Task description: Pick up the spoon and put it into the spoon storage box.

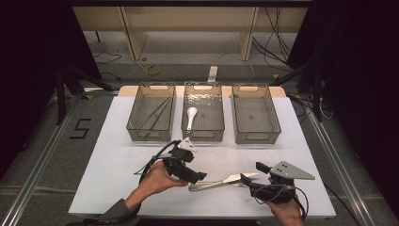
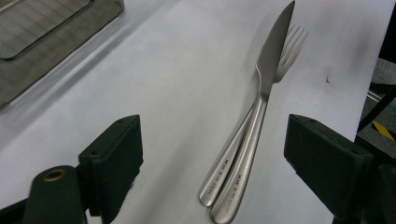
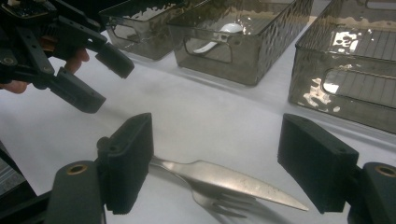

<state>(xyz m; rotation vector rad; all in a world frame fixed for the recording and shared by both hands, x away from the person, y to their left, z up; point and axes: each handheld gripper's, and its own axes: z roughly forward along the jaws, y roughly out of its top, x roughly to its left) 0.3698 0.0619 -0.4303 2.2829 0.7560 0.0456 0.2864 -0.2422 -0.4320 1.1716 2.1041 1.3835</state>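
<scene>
A steel knife (image 1: 235,178) lies across a fork (image 1: 205,185) on the white table (image 1: 117,155), near its front edge. My left gripper (image 1: 195,169) is open just left of their handle ends. In the left gripper view the knife (image 2: 273,51) and fork (image 2: 292,44) point away, and the handles lie between the spread jaws of that gripper (image 2: 215,128). My right gripper (image 1: 253,173) is open at the blade end. In the right gripper view the knife (image 3: 233,179) and fork tines (image 3: 219,203) lie between its jaws (image 3: 217,128), with the left gripper (image 3: 109,84) open beyond them.
Three smoky clear bins stand in a row at the back. The left bin (image 1: 136,123) holds thin dark chopsticks (image 1: 157,113), the middle bin (image 1: 202,85) a white spoon (image 1: 191,115), and the right bin (image 1: 256,115) holds nothing. Cables trail from both grippers.
</scene>
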